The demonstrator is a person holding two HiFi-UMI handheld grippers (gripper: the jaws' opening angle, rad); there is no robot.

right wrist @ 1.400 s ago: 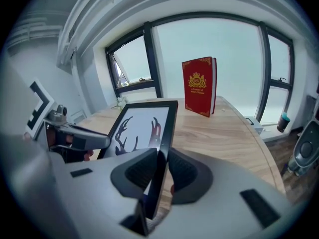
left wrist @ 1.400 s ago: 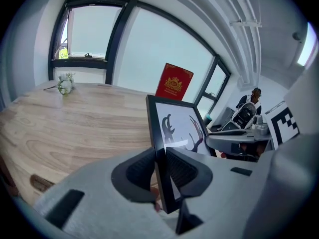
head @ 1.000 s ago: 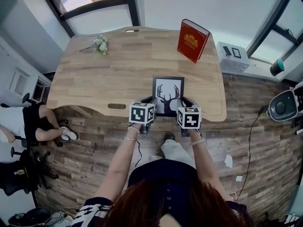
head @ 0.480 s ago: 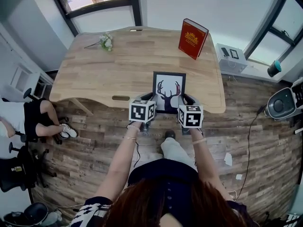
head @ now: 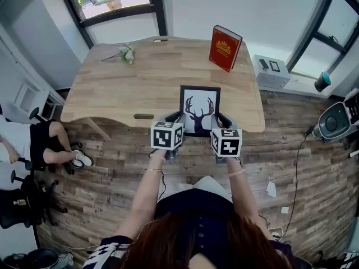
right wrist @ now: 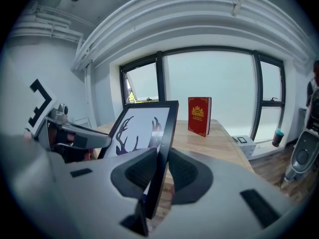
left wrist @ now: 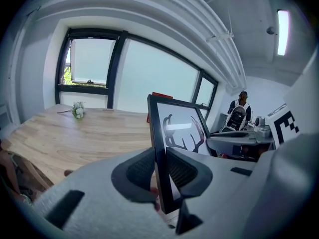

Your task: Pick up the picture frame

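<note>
Head view: holding frame [head: 199, 110] tilted back above near edge of desk [head: 123, 88]; left claw [head: 173, 117] clamped on left rail, right claw [head: 223, 119] on right rail, presumably to share weight and prevent twisting.

Holding picture frame [head: 199, 109] by its lower sides between left gripper [head: 178, 117] and right gripper [head: 221, 119], over table's [head: 112, 94] near edge.

We cannot read any words or numbers here. The red book [head: 225, 48] on the desk [head: 140, 88] has a gold mark on its cover, but its letters are too small to tell.
</note>
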